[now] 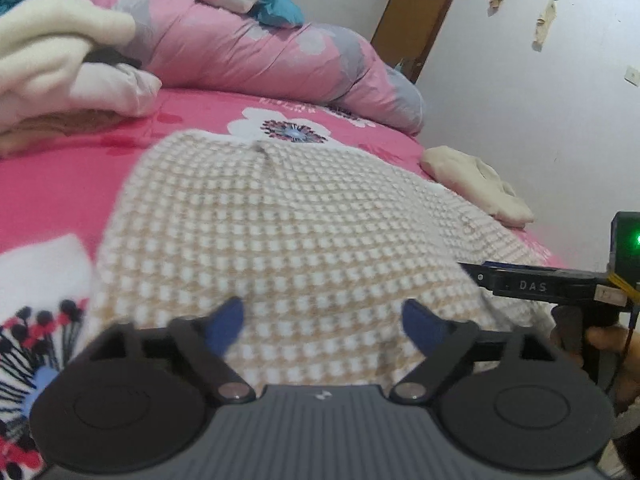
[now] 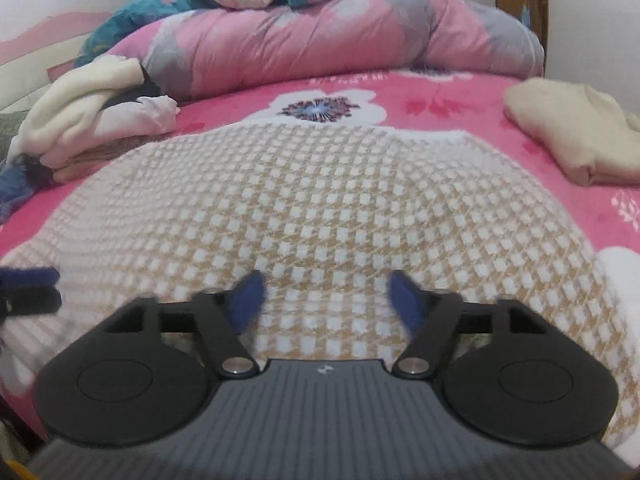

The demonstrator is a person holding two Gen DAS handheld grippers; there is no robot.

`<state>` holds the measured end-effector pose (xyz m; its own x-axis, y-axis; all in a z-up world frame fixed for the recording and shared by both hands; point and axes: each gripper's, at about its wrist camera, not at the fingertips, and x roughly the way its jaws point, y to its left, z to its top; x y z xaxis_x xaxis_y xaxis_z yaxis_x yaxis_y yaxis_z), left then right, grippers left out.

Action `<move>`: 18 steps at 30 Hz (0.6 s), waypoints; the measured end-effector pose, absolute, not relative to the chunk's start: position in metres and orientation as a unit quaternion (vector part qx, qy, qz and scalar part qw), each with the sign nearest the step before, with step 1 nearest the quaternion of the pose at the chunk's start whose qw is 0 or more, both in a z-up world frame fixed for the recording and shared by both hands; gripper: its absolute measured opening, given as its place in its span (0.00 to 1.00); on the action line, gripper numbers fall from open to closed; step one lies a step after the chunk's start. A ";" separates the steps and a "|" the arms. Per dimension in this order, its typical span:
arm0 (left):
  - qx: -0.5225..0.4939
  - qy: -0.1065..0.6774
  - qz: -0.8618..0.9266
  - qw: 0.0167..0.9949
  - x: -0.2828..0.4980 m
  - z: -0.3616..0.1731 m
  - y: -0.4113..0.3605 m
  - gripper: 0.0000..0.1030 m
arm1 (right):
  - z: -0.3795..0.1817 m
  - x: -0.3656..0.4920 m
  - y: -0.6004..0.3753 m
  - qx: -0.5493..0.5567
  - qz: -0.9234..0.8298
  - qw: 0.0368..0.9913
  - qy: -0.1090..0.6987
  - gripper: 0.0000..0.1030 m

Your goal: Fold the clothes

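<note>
Two grippers, left gripper (image 1: 324, 320) & right gripper (image 2: 324, 300), are hovering w/ jaws apart, empty, over checked cloth (image 1: 280, 220) lying flat on pink bed (image 1: 60, 184). Probably soft, light, floppy; pinching near-edge corners looks best.

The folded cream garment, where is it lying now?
The folded cream garment lies on the pink bed sheet at the right of both wrist views, right of the checked beige cloth and apart from it.
</note>
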<state>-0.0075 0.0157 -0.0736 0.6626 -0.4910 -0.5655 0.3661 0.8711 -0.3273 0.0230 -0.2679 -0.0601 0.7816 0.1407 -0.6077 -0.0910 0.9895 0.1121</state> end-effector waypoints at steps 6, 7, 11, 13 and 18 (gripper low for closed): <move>-0.040 0.379 -0.174 0.908 -0.003 -0.064 -0.017 1.00 | -0.055 0.031 -0.250 0.023 0.004 0.937 0.349 0.99; -0.027 0.384 -0.163 0.908 -0.003 -0.063 -0.023 1.00 | -0.055 0.032 -0.248 0.019 0.001 0.937 0.350 0.99; 0.002 0.401 -0.125 0.907 -0.003 -0.063 -0.040 1.00 | -0.058 0.031 -0.253 0.027 0.011 0.938 0.345 0.99; 0.006 0.406 -0.115 0.907 -0.002 -0.063 -0.043 1.00 | -0.058 0.031 -0.257 0.032 0.018 0.938 0.345 0.99; 0.004 0.413 -0.110 0.904 -0.002 -0.061 -0.045 1.00 | -0.057 0.033 -0.261 0.038 0.020 0.934 0.354 0.99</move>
